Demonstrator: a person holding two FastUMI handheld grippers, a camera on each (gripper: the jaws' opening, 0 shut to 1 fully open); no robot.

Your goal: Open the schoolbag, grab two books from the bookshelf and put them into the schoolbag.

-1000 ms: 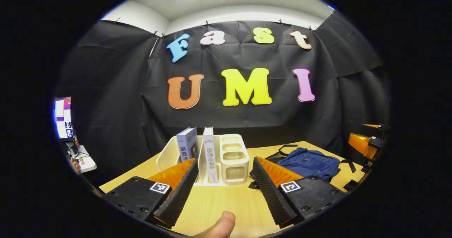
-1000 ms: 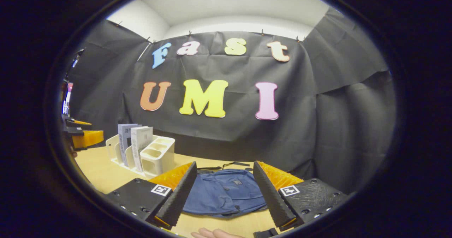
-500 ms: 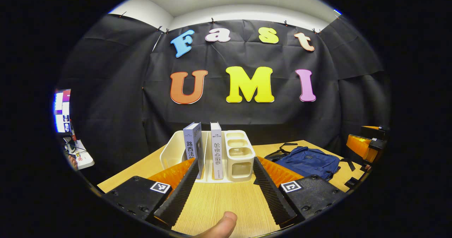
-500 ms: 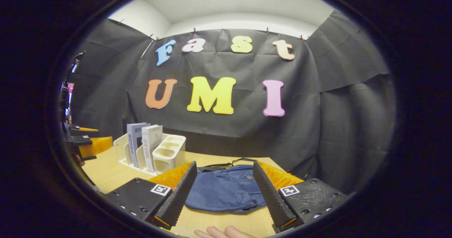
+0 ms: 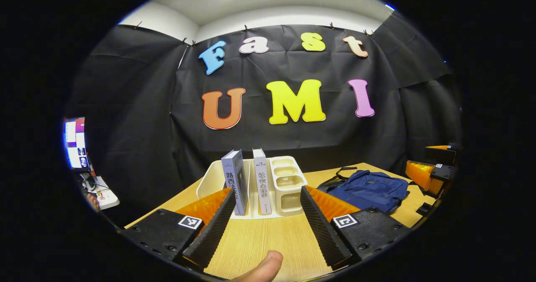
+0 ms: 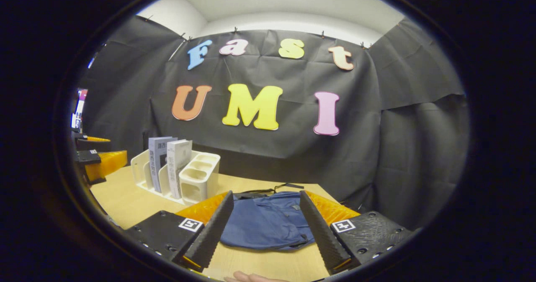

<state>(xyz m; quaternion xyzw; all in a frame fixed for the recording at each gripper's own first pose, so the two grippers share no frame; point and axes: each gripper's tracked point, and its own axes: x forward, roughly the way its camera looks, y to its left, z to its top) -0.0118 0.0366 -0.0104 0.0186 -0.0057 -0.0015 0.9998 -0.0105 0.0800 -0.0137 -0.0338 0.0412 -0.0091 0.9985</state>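
Bookshelf: we see the white bookshelf (image 5: 289, 181) straight ahead of the left gripper (image 5: 264, 227) in the left gripper view, standing on the wooden table (image 5: 268, 240), apart from the fingertips.
Books: two books stand upright in it, spines toward us; the grey-blue book (image 5: 235, 181) lies close to the line of our left finger, the pale book (image 5: 261, 181) just to its right, near the middle of the gap.
Left gripper: spread wide and holding nothing; a thumb (image 5: 261, 269) shows at the bottom edge.
Schoolbag: the blue schoolbag (image 5: 368, 190) lies flat on the table to the right of the shelf, well off this gripper's line; in the right gripper view the same schoolbag (image 6: 268, 225) sits dead ahead, between the fingers and a little beyond them.
Bag axis: we judge its length runs roughly away from the right gripper, straps (image 6: 272, 188) at the far end; it looks shut to us, and we cannot make out the zip pull.
Right gripper: the right gripper (image 6: 264, 227) is spread wide too, pinching nothing.
Nearer tool: the right one for the bag, the left one for the books.
Coming move: we reckon opening the bag comes first, so the right gripper has to go forward and down onto it.
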